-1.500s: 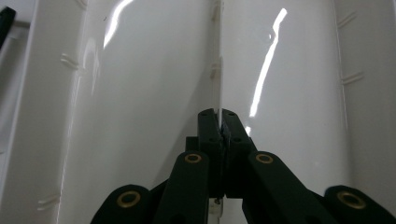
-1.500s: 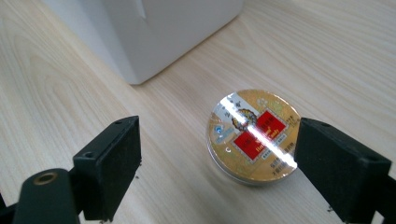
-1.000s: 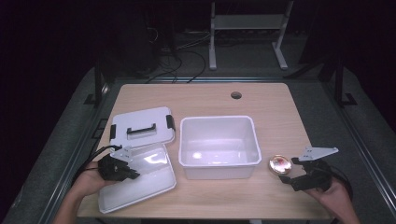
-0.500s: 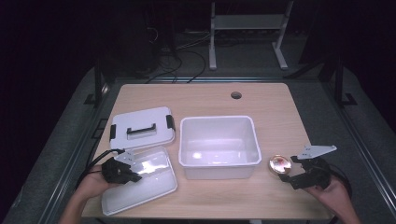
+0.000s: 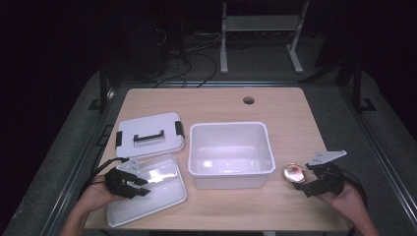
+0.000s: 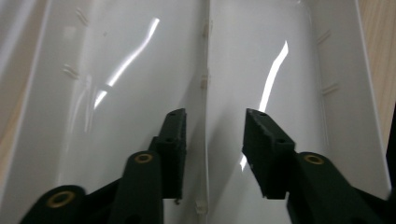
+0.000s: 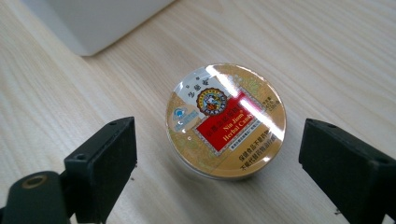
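A shallow clear plastic tray [image 5: 162, 194] lies at the table's front left. My left gripper [image 5: 141, 187] rests over its left part. In the left gripper view its jaws [image 6: 215, 122] have just been opening. They now straddle a raised ridge of the tray [image 6: 205, 70] without the pads pressing on it. A round gold tin with a red label [image 5: 294, 173] sits at the front right. My right gripper [image 5: 302, 180] points at it. Its jaws [image 7: 219, 137] have just been opening and stand wide on either side of the tin [image 7: 226, 119], apart from it.
A deep white bin [image 5: 231, 127] stands mid-table, close to the tin's left. A white lid with a black handle and clips [image 5: 147, 129] lies behind the tray. A round hole [image 5: 248, 100] is in the tabletop at the back.
The left gripper's jaws have parted over the tray's ridge. The right gripper's jaws have widened slightly around the tin. Both hands stay where they were.
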A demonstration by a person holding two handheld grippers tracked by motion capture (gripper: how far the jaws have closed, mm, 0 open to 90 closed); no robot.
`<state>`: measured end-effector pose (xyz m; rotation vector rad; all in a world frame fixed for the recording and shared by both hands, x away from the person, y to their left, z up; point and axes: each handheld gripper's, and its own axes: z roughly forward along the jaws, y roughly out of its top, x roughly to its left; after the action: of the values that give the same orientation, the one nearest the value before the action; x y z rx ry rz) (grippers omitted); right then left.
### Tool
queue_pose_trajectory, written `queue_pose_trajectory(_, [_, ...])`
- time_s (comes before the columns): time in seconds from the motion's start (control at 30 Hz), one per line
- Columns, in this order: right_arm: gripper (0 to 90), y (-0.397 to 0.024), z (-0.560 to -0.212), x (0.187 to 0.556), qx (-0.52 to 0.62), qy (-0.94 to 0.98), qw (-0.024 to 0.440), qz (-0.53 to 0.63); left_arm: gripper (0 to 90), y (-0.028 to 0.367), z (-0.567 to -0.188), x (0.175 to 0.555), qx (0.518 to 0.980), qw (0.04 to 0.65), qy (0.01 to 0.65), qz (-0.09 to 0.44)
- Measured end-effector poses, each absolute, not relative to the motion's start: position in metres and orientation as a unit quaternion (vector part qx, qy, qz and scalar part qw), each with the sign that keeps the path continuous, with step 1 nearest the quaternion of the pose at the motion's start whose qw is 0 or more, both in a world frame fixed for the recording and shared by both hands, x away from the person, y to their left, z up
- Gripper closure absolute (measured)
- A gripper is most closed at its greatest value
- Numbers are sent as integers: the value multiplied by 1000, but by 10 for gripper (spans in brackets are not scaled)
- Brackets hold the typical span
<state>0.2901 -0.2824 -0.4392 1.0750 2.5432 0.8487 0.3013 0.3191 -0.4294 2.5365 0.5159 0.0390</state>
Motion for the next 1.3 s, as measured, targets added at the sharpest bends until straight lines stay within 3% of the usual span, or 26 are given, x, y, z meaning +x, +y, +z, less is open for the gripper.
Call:
queue_pose_trajectory(0.53, [124, -264, -445, 311, 339, 908, 111, 219, 431, 320, -420, 291, 935, 296, 192, 36])
queue_pose_trajectory(0.83, [144, -253, -445, 324, 311, 930, 98, 172, 412, 324, -419, 289, 935, 296, 194, 37])
queue_pose_trajectory(0.9, [191, -251, -444, 327, 302, 935, 93, 159, 410, 325, -419, 289, 935, 295, 193, 38])
queue_pose_trajectory(1.3, [205, -246, -437, 334, 254, 954, 72, 143, 401, 327, -422, 286, 936, 291, 193, 37])
